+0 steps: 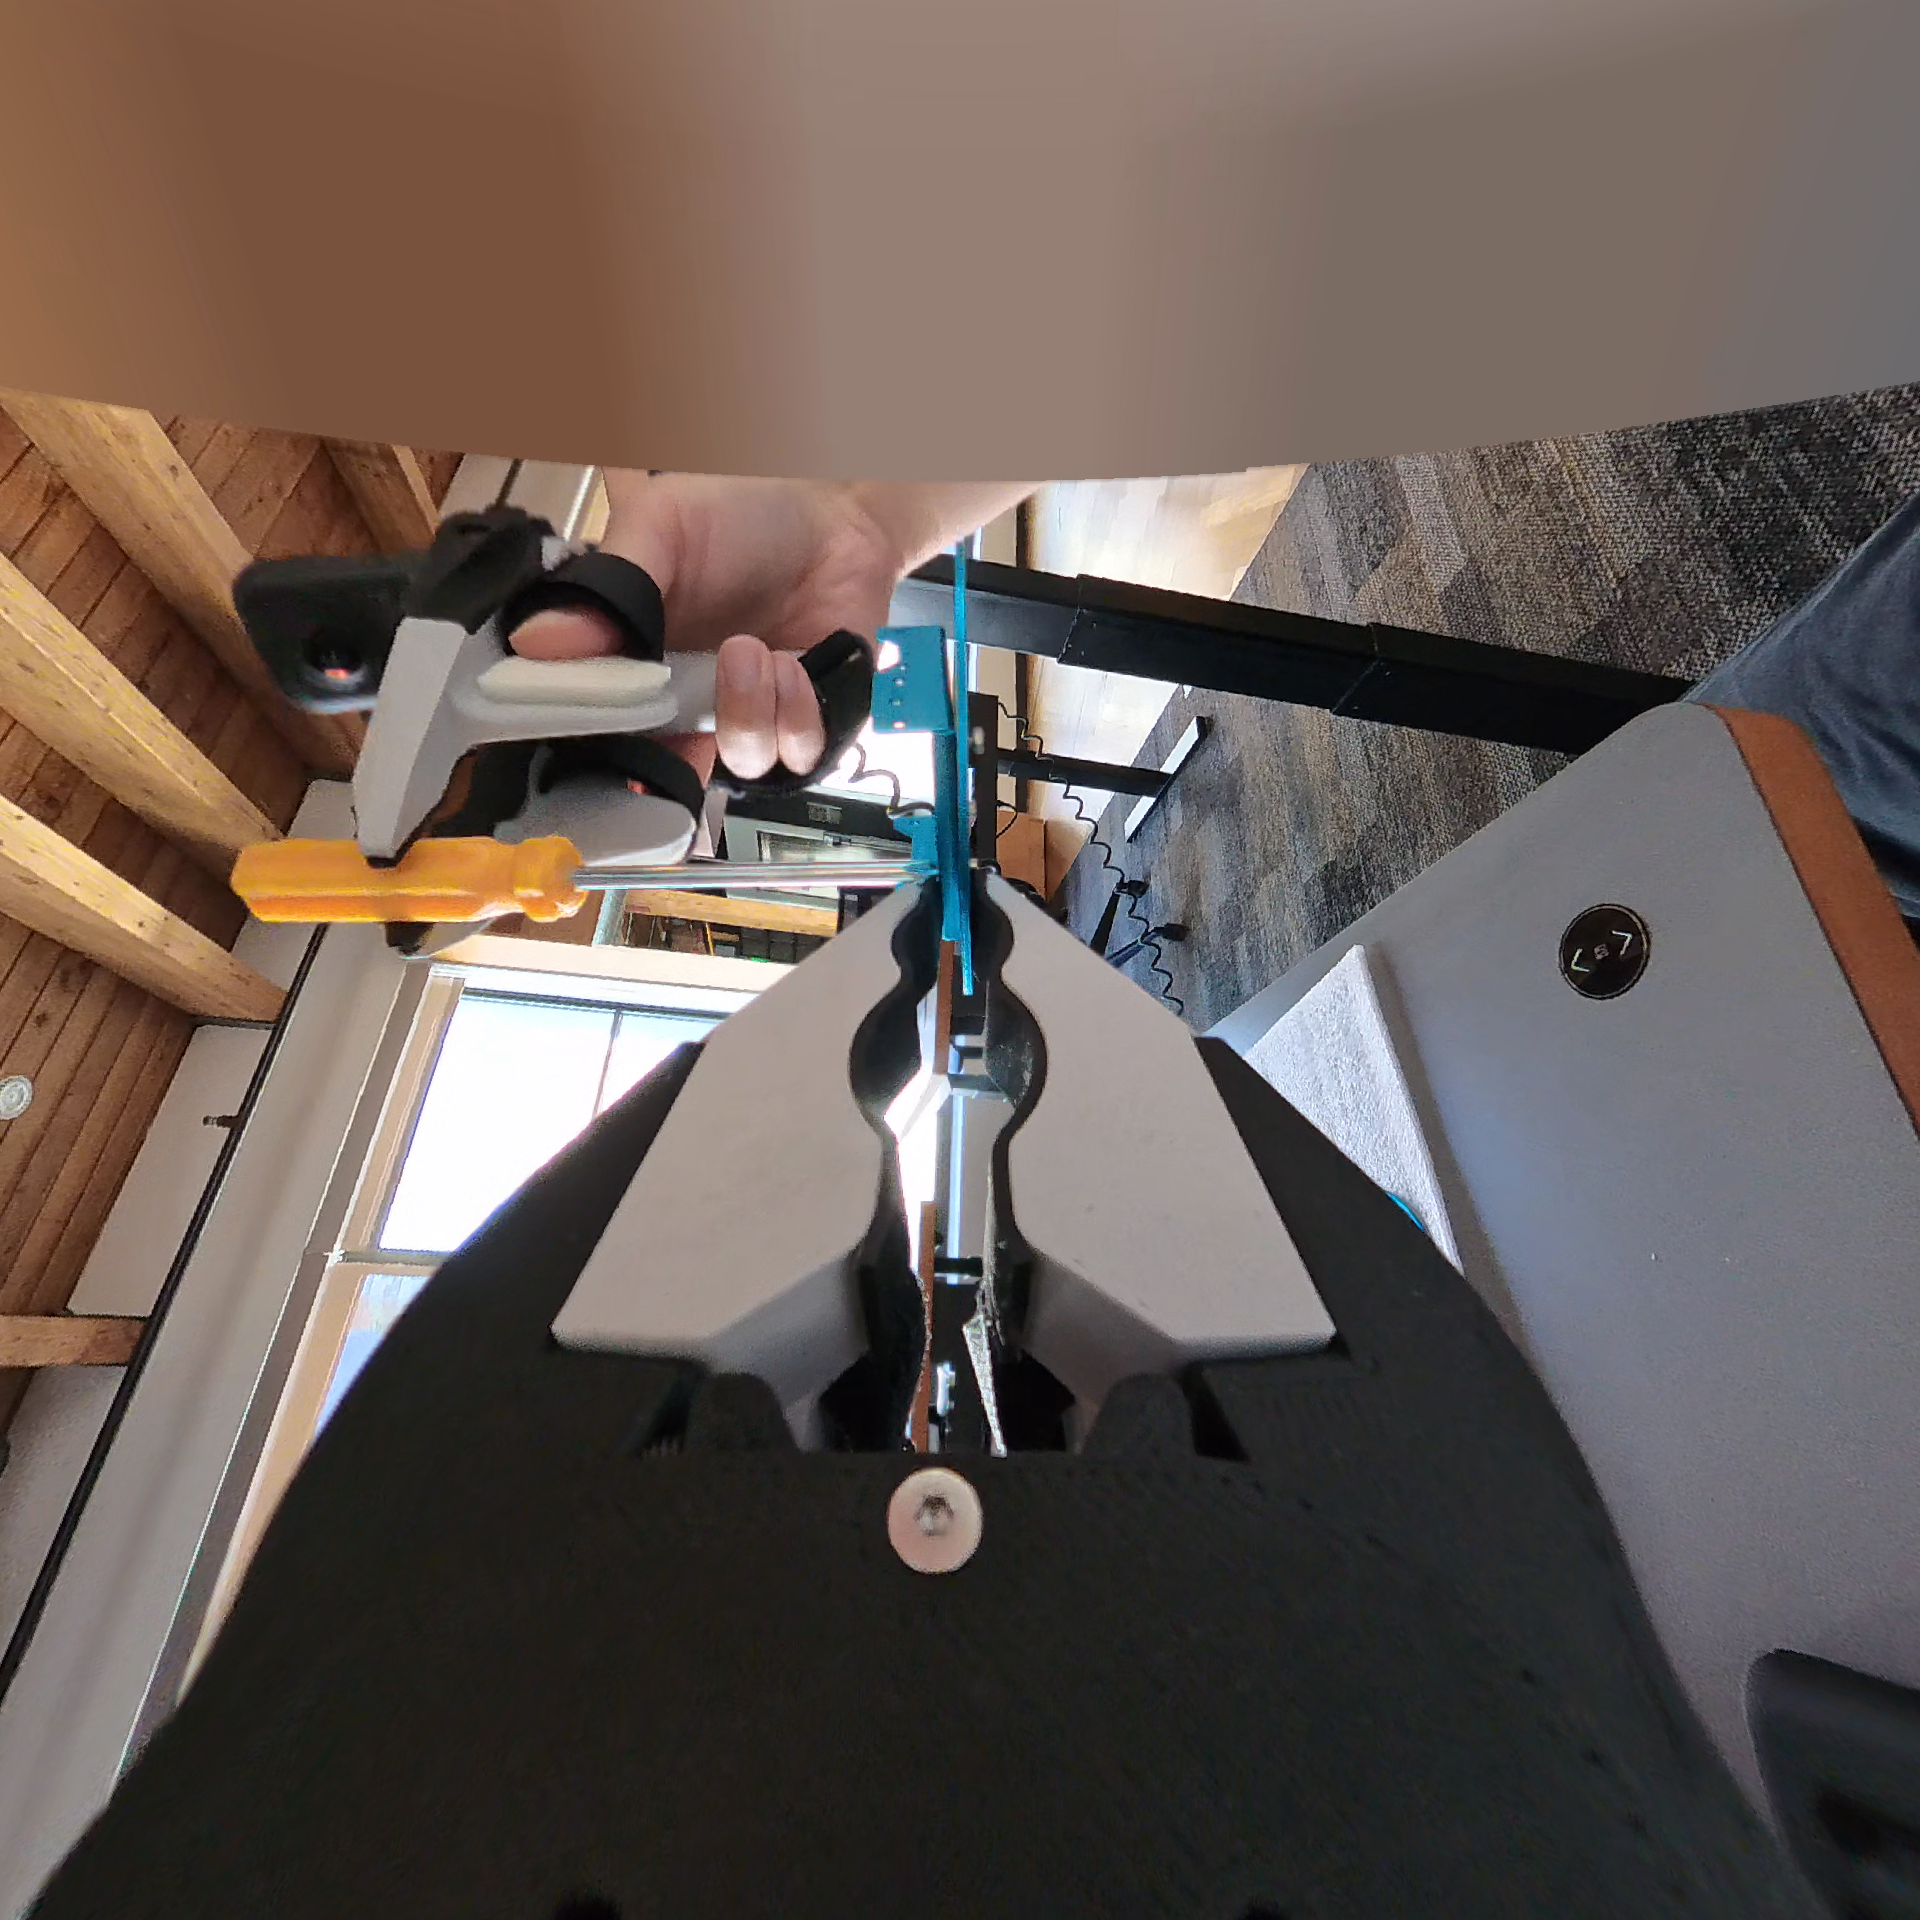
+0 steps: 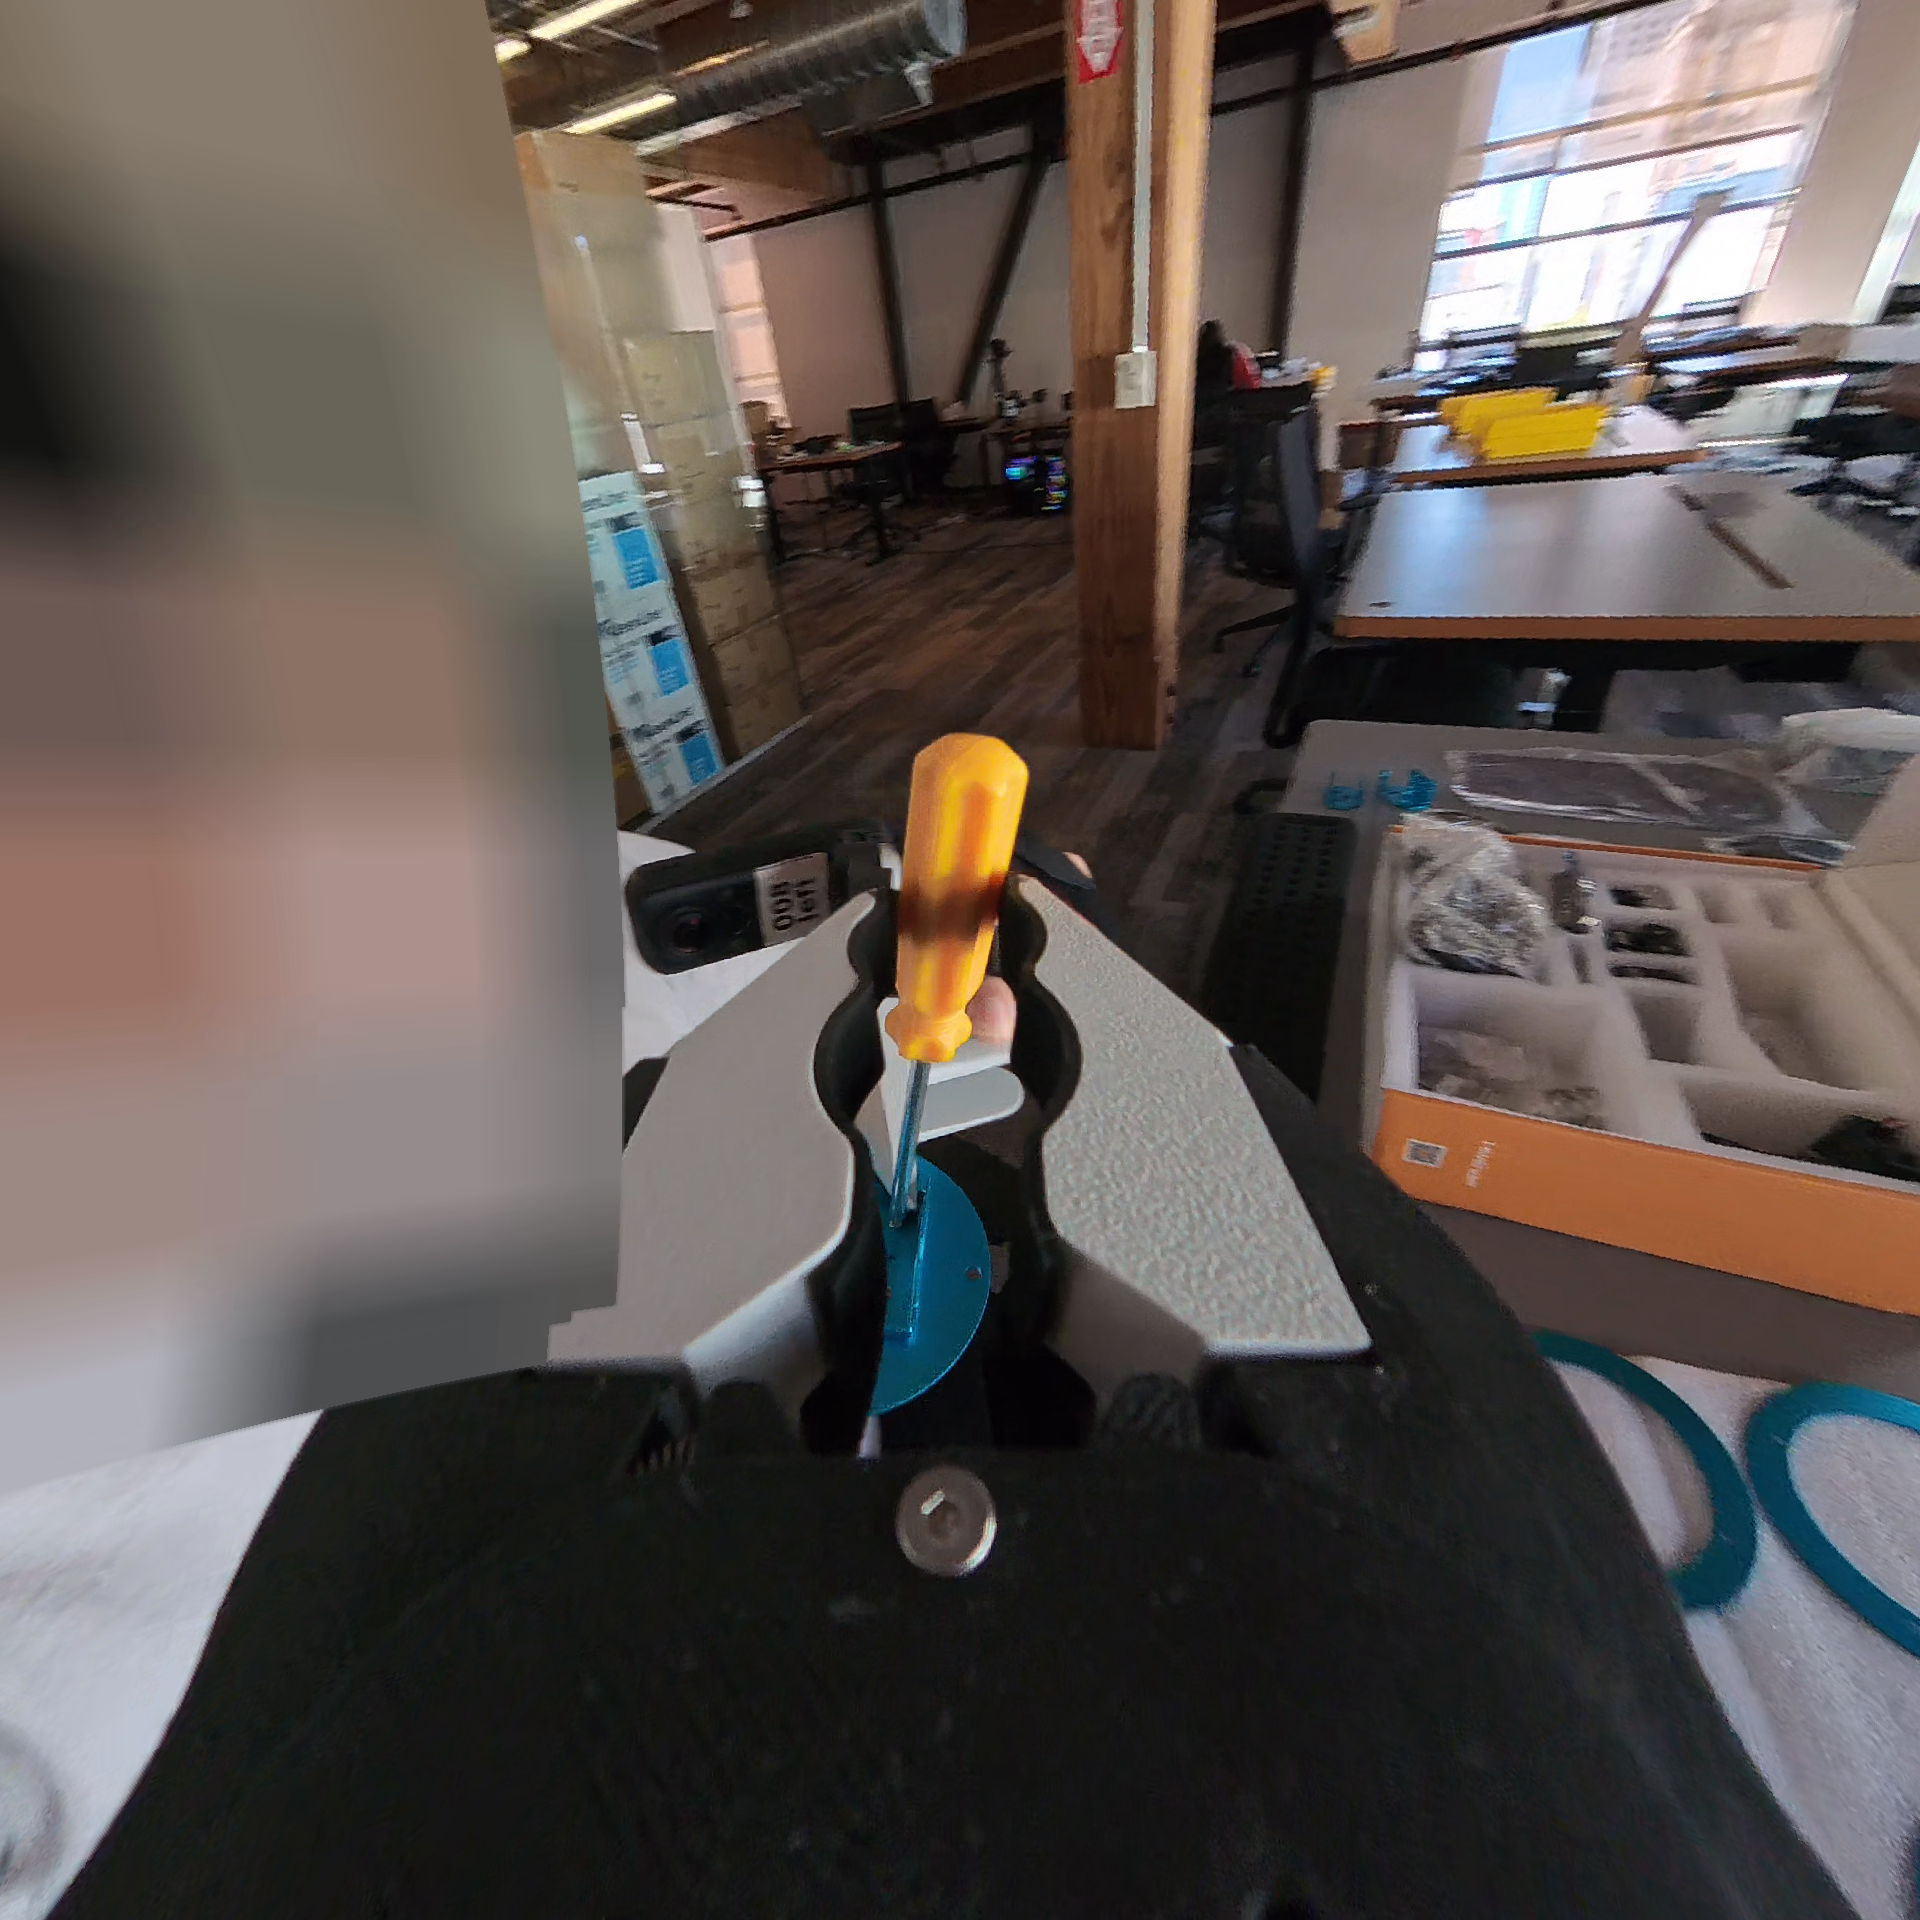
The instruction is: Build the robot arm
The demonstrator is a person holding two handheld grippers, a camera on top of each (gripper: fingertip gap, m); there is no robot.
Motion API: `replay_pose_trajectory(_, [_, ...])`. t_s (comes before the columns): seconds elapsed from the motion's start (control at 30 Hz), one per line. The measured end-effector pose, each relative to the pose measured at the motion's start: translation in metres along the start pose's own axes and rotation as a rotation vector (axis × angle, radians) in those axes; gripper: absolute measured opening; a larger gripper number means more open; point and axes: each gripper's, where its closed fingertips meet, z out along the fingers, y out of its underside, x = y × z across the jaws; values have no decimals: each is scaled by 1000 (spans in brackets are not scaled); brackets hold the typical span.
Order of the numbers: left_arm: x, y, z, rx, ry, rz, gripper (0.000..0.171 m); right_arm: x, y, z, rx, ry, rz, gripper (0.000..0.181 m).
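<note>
Blue disc (image 1: pixel 958 831) sits clamped edge-on in the left claw (image 1: pixel 954 904), while the right claw (image 2: pixel 948 914) grips an orange screwdriver (image 2: pixel 951 894) tipped against it.

orange-handled screwdriver (image 2: pixel 961 894) clamped upright; its steel tip sits on a blue bracket on the blue disc (image 2: pixel 935 1309) just below

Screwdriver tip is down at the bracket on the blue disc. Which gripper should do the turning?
Probably the right gripper: it is shut on the screwdriver, whose tip sits at the bracket on the blue disc. The left gripper clamps that disc by its edge, so it looks better kept as the holder.
</note>
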Motion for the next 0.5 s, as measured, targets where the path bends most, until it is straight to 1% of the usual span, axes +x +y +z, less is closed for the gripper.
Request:
replay_pose_trajectory(0.03, [0,2,0,-8,0,-6,3,4,0,0,1,59,-6,19])
replay_pose_trajectory(0.1, [-1,6,0,-30,-2,-6,3,6,-1,-1,10,142,-12,19])
replay_pose_trajectory(0.23, [-3,13,3,-78,-6,-14,3,17,-2,-6,14,363,-32,19])
replay_pose_trajectory(0.4, [-3,28,10,-179,-3,-3,3,32,-1,-14,29,657,-58,19])
replay_pose_trajectory(0.43, [-3,31,12,-200,1,3,3,34,0,-15,22,697,-72,20])
replay_pose_trajectory(0.5, [-1,34,14,-215,9,11,3,34,2,-13,23,697,-78,19])
